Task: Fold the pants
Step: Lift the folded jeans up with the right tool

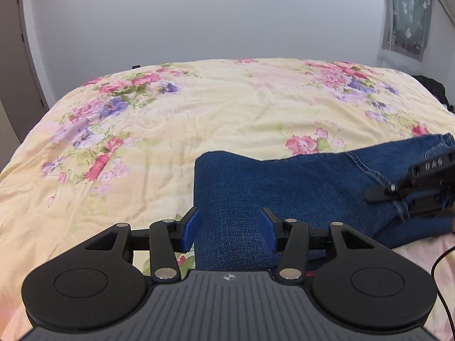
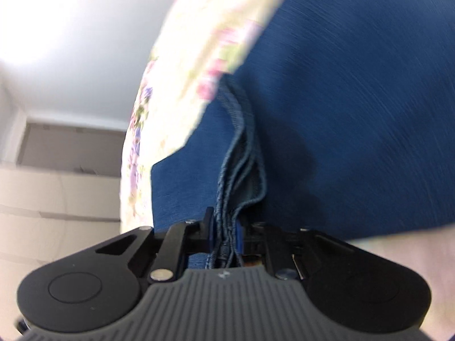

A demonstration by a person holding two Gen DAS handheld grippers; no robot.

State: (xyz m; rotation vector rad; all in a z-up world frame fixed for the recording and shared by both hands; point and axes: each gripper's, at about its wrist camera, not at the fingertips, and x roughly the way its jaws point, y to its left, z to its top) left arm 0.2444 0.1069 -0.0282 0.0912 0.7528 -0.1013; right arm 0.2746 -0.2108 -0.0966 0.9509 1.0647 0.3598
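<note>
Left wrist view: the jeans (image 1: 284,187) lie folded on the bed's floral quilt (image 1: 199,108), near its front right. Their right end is cut off by the frame edge and partly covered by the right tongs (image 1: 375,193), which come in from the right; only their black linkage and tip show, so the grip can't be read here. The near edge of the denim is hidden under the left tongs' body. Left tongs (image 1: 230,228) point down at a slant over the left end of the jeans, blue pads wide apart, nothing pinched; denim shows in the gap below them, contact unclear. A dark bundle at the bed's far right corner is too small to identify.

Right wrist view: heavy motion blur, quilt pattern (image 2: 182,91) smeared, camera rolled so the bed edge runs diagonally. Right tongs (image 2: 224,227) are clamped nearly closed on a stacked hem edge of the jeans (image 2: 355,99); several stitched layers bunch between the pads. The right pad is mostly buried in fabric. Denim fills the right half.
</note>
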